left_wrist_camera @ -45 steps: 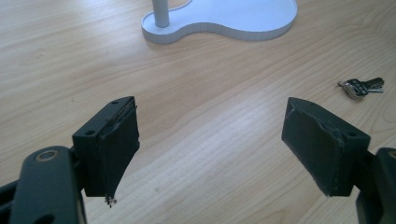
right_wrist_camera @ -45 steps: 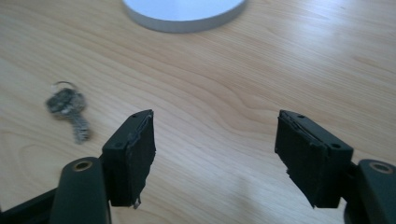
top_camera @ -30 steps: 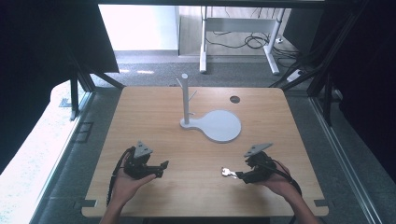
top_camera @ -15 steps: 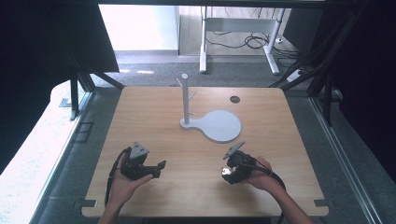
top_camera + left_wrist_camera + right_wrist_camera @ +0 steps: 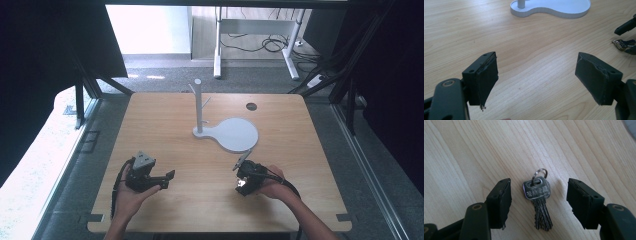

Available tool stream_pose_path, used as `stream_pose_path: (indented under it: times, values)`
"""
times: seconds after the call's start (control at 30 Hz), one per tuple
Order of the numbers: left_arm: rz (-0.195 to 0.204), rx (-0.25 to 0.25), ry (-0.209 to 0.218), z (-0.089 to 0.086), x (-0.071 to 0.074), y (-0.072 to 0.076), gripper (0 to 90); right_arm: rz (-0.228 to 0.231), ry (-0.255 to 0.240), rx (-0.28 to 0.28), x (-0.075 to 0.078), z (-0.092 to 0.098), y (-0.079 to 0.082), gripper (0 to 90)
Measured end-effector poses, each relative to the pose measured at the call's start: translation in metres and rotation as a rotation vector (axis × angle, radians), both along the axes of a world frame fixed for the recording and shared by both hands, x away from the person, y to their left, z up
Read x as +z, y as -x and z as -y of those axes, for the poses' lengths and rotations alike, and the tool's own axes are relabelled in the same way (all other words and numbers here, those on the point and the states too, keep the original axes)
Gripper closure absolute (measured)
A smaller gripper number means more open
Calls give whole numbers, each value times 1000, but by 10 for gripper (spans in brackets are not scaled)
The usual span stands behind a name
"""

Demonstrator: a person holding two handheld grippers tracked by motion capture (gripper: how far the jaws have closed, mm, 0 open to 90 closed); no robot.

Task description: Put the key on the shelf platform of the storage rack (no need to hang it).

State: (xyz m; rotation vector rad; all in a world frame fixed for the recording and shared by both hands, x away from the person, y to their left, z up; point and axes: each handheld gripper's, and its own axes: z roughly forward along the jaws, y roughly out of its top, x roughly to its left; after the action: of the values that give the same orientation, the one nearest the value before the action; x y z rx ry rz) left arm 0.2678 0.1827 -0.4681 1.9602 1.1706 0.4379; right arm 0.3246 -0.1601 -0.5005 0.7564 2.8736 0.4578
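Right gripper (image 5: 539,205) straddles keys (image 5: 537,200), jaws wide, closing in, pads clear. Risk: flat keys skid on table (image 5: 461,152), pads pinch ring (image 5: 539,173) only. Left gripper (image 5: 536,80) wide, empty.

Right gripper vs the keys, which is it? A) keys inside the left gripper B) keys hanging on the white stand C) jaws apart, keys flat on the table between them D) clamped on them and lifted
C: in the right gripper view the keys lie flat on the table between the right gripper jaws, with a gap on each side.
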Motion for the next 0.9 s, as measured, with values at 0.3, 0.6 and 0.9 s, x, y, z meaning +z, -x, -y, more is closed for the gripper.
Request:
stream_pose_path:
  times: [0.3,0.6,0.9]
  values:
    - [-21,1,31,-6,-3,-4,187,-21,37,11,-3,-3,-2,447]
    - [-18,6,22,-6,-4,-2,187,-81,27,29,-2,-3,-9,591]
    - [-20,-1,11,-4,-5,-2,187,-97,48,27,-1,-5,-11,673]
